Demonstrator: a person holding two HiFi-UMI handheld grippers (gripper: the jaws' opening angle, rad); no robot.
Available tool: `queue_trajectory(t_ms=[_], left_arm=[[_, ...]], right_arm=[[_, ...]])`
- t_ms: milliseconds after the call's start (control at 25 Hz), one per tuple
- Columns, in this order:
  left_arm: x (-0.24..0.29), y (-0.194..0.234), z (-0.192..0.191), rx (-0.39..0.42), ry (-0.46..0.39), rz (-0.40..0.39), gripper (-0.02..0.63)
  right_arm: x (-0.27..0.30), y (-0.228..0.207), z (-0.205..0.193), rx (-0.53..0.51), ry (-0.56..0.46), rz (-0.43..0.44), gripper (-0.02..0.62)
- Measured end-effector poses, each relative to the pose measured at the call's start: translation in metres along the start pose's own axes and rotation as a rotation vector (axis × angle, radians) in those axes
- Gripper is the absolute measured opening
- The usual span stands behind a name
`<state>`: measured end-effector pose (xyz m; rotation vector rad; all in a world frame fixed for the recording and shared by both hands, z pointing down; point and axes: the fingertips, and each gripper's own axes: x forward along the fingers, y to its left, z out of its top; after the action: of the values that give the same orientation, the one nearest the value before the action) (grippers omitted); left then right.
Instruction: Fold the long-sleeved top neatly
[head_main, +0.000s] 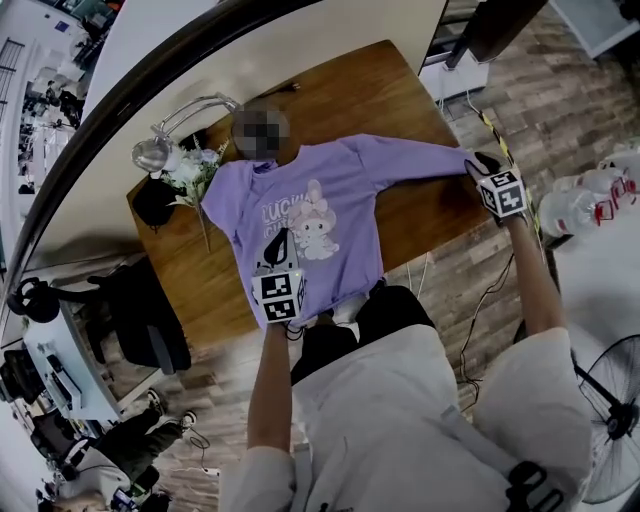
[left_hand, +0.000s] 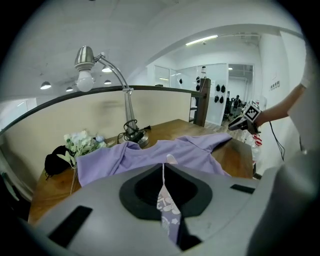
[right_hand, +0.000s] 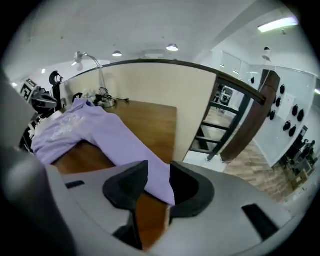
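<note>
A lilac long-sleeved top (head_main: 310, 215) with a cartoon print lies face up on the wooden table (head_main: 400, 90). Its right sleeve (head_main: 420, 155) stretches out toward the table's right edge. My left gripper (head_main: 281, 242) is at the near hem, shut on a thin fold of the printed cloth (left_hand: 165, 210). My right gripper (head_main: 482, 165) is at the end of that sleeve. In the right gripper view its jaws (right_hand: 159, 172) stand apart. The sleeve's cuff (right_hand: 157, 182) lies between them with bare wood showing below. The left sleeve is hidden.
A desk lamp (head_main: 165, 140), a bunch of white flowers (head_main: 190, 172) and a dark object (head_main: 152, 205) crowd the table's far left corner. A curved partition backs the table. Bottles (head_main: 590, 205) and a fan (head_main: 615, 400) stand on the floor at the right, an office chair (head_main: 140, 320) at the left.
</note>
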<state>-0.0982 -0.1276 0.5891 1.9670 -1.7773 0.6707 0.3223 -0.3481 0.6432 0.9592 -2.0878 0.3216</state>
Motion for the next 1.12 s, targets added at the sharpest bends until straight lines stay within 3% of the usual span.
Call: queue_trajectory(t_ms=[200,360,520,800,1000,1120], left_arm=[[-0.023,0.048,-0.007,-0.019,-0.026,0.014,0.029],[-0.044,0.101,-0.02,-0.05,-0.039,0.047,0.029],[-0.063,0.143,-0.034,-0.092,-0.053,0.058,0.029],[-0.077,0.199,-0.057,-0.138,-0.047,0.046,0.029],[-0.086,0.227,-0.074,-0.147,-0.04,0.03,0.029],[-0.087,0.244,-0.083,-0.165,-0.033,0.031,0.029]], right_arm=[[0.016,0.141,0.073,-0.068,-0.118,0.133,0.141],[0.036,0.258,0.129,-0.033,-0.195,0.244,0.13],[0.065,0.34,0.181,-0.068,-0.219,0.293,0.11],[0.153,0.395,0.243,-0.174,-0.064,0.315,0.107],[0.188,0.412,0.241,-0.434,0.074,0.268,0.108],[0.197,0.413,0.241,-0.513,0.109,0.191,0.014]])
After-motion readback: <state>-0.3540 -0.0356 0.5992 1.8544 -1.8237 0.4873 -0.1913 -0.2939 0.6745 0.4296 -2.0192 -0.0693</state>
